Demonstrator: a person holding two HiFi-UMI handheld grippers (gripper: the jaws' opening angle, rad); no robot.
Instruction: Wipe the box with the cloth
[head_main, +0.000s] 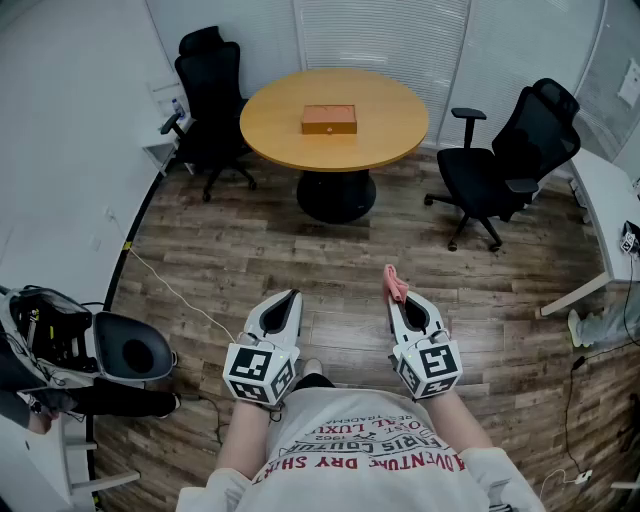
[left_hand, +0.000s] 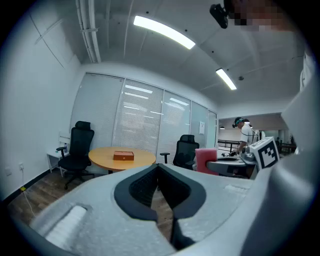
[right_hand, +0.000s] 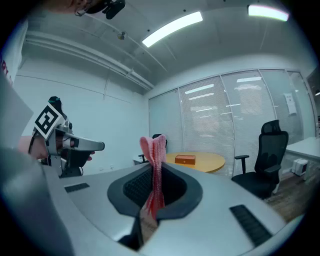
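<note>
Box (head_main: 329, 120), orange-brown and shallow, lies flat near the middle of the round wooden table (head_main: 390, 135). Its long axis runs left-right in the head view, with one long side facing the person. Nothing else sits on the table top. Both gripper views show the box far off, small and side-on.

Pink cloth (head_main: 395, 283) is well apart from the box, pinched in the right gripper (head_main: 393, 300). In the right gripper view the cloth (right_hand: 154, 150) stands as a narrow bunched strip. Its long axis runs along the jaws, its top pokes out past the tips, and its lower end trails down between the pads. The jaws are clamped on it. In the head view the free end points forward, toward the table.

Left gripper (head_main: 295, 295) holds nothing. In its own view the jaws meet at the tips, and only wooden floor shows through the slit lower down.

Pose: the person stands back from the table on the plank floor. Both forearms reach forward from the torso, with the grippers side by side at about the same height. Both point at the table, and their marker cubes face up to the head camera. The grippers are near each other but not touching.

One black office chair (head_main: 212, 90) is at the table's left and another black office chair (head_main: 510, 160) at its right. White blinds are behind.
</note>
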